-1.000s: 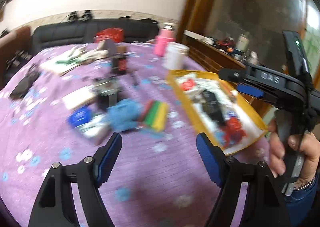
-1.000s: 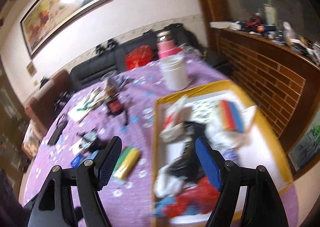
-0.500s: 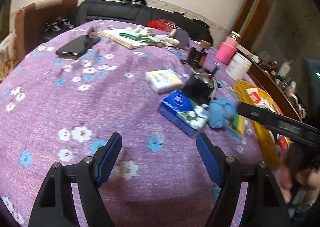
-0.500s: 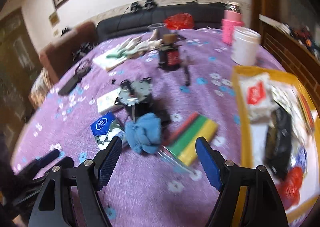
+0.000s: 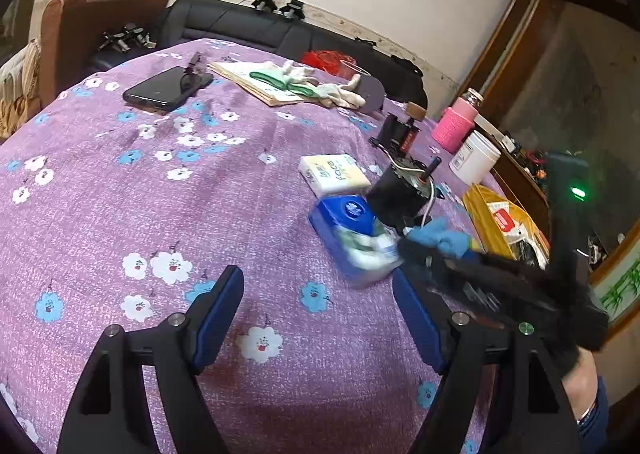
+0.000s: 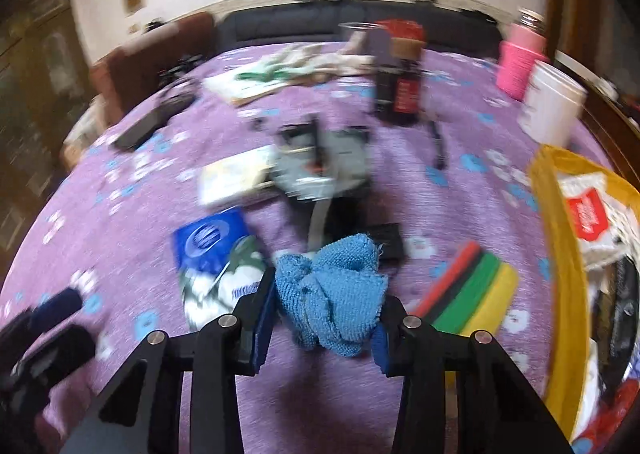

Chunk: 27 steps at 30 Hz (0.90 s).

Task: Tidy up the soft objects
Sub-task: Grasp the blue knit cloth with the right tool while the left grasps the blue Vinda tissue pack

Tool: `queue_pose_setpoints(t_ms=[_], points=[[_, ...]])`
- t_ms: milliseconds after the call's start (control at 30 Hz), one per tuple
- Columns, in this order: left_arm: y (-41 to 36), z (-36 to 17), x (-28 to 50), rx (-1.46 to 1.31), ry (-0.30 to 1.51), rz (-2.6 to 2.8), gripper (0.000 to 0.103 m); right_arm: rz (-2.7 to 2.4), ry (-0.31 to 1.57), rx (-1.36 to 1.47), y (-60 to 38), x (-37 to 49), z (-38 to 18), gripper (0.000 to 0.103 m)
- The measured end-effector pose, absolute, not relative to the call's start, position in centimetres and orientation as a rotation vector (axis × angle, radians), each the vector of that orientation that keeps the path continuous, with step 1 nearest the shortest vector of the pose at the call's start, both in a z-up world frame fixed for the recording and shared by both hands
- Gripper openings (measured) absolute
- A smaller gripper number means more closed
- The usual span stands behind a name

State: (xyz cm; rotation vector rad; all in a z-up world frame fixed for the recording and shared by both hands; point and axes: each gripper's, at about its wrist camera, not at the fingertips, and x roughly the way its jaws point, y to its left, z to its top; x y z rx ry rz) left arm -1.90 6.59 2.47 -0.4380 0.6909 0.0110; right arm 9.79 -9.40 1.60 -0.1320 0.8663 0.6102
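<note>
A crumpled blue knitted cloth [image 6: 332,290] lies on the purple flowered tablecloth [image 6: 460,214] between my right gripper's [image 6: 324,318] blue pads. The jaws are narrowed around it and press its sides. The cloth also shows in the left wrist view [image 5: 440,236], partly hidden behind the right gripper [image 5: 424,254]. My left gripper [image 5: 316,302] is open and empty above the bare tablecloth [image 5: 160,214]. A blue tissue pack [image 6: 216,246] lies left of the cloth. A striped sponge stack [image 6: 476,290] lies right of it.
A yellow tray [image 6: 556,238] with several items sits at the right edge. A black motor part [image 5: 400,194], white tissue pack [image 5: 336,172], white jar [image 5: 474,158], pink bottle [image 5: 456,124], phone [image 5: 166,90] and gloves on a book [image 5: 304,84] lie further back.
My right gripper has moved down onto the blue cloth and narrowed around it. My left gripper has swung left, away from the tray, and stays open.
</note>
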Motion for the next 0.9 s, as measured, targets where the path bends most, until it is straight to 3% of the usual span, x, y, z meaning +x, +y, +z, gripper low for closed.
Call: queue_pose_setpoints(t_ms=[100, 467, 567, 900], points=[[6.6, 2.5, -2.0, -0.438, 0.688, 0.011, 0.076, 0.804, 0.915, 0.018, -9.9, 9.3, 1.8, 0.044], [4.5, 2.5, -0.6, -0.339, 0.795, 0.025, 0.076, 0.762, 0.713, 0.112, -13.5, 8.9, 3.8, 0.044], [3.4, 3.1, 0.3, -0.271, 0.833, 0.047, 0.087, 0.743, 0.7, 0.156, -14.4, 9.1, 4.2, 0.044], [1.7, 1.4, 6.0, -0.112, 0.935, 0.15, 0.087, 0.719, 0.676, 0.282, -17.2, 9.8, 5.1, 0.044]])
